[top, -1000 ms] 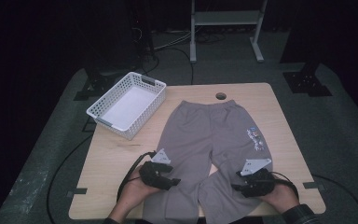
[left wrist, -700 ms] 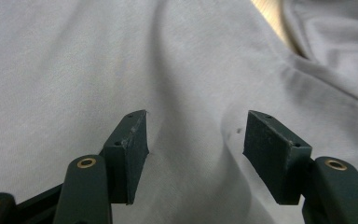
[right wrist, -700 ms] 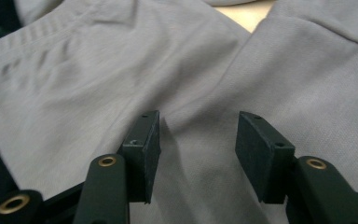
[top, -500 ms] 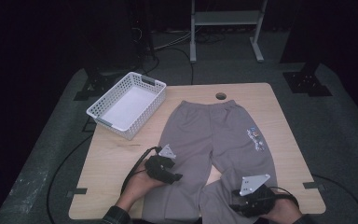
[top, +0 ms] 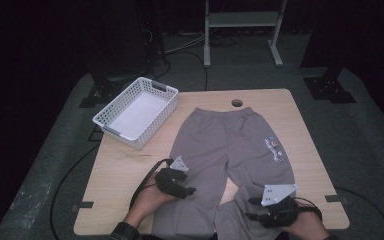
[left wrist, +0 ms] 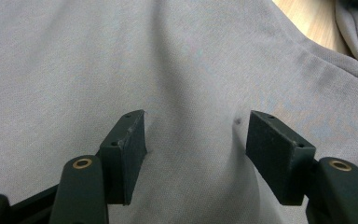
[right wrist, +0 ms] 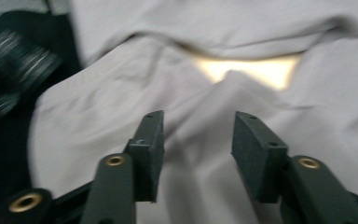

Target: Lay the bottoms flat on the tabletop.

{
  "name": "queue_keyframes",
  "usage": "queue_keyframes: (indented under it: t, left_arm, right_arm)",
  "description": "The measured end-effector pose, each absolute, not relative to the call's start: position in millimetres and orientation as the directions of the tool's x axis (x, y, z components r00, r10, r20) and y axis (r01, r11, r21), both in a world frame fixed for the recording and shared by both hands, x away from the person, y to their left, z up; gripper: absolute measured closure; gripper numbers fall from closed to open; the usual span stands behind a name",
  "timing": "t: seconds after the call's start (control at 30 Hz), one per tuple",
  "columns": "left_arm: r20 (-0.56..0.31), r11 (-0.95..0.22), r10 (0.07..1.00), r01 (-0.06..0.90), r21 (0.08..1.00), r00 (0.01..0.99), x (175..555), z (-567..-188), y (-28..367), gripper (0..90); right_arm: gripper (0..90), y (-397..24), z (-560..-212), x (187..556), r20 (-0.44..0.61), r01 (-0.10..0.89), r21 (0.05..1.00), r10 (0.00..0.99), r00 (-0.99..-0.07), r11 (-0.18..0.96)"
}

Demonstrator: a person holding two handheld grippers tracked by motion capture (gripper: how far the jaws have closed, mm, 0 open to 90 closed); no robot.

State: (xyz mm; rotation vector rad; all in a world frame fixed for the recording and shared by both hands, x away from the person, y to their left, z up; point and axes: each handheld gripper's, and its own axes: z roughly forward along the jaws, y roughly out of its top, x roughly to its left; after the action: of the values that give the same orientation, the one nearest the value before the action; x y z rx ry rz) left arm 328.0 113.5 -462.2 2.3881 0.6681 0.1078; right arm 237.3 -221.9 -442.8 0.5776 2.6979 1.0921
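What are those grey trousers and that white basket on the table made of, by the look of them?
The grey trousers look like soft knit jersey, probably cotton blend: matte, with a fine weave and gentle creases in the left gripper view. The white basket seems moulded plastic, with stiff, evenly slotted lattice walls. The table looks like pale wood or a wood-look laminate; which one is unclear.

One camera hangs above the person's side of the bench (top: 130, 165), looking forward and down across the whole top to the dark floor beyond. The other two ride on the tools, each staring along its own black jaws, very close to the grey trousers (top: 230, 145). All three share that cloth; both tool cameras catch a sliver of bench wood between the trouser legs.
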Motion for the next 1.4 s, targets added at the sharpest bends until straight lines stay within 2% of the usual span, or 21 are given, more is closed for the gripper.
queue_keyframes:
  t: [0.13,0.27,0.3,0.43,0.6,1.17,1.27,1.3,1.4]
  left_arm:
    - [-0.096,-0.656,0.492,0.441,0.612,0.865,328,-462,114,36.9]
    - [-0.097,-0.654,0.493,0.442,0.614,0.865,328,-463,115,36.9]
    - [-0.098,-0.652,0.493,0.441,0.617,0.865,328,-463,115,36.9]
    - [-0.099,-0.650,0.493,0.442,0.618,0.865,328,-463,115,36.9]
    - [-0.104,-0.647,0.495,0.445,0.618,0.863,328,-463,115,36.9]
    - [-0.110,-0.651,0.492,0.448,0.613,0.864,327,-462,116,37.0]
    - [-0.112,-0.646,0.495,0.451,0.615,0.862,327,-463,116,37.0]
    - [-0.110,-0.650,0.492,0.448,0.614,0.864,327,-463,116,37.0]
    - [-0.110,-0.651,0.491,0.448,0.612,0.864,328,-462,116,37.0]
  right_arm:
    - [72.6,-226,-441,260,-0.046,0.320,0.694,0.484,-0.874,0.645]
    - [88.3,-221,-450,273,-0.049,0.331,0.652,0.473,-0.880,0.682]
    - [89.4,-219,-454,275,-0.052,0.339,0.637,0.477,-0.877,0.693]
    - [89.7,-211,-462,283,-0.061,0.348,0.594,0.472,-0.879,0.725]
    - [89.7,-204,-464,279,-0.040,0.319,0.597,0.425,-0.904,0.736]
    - [89.6,-172,-464,217,0.050,0.179,0.592,0.186,-0.981,0.786]
    - [88.5,-174,-461,215,0.039,0.174,0.598,0.189,-0.981,0.782]
    - [84.5,-177,-459,217,0.035,0.179,0.616,0.201,-0.979,0.767]
    - [83.0,-188,-447,228,0.026,0.206,0.676,0.257,-0.966,0.707]
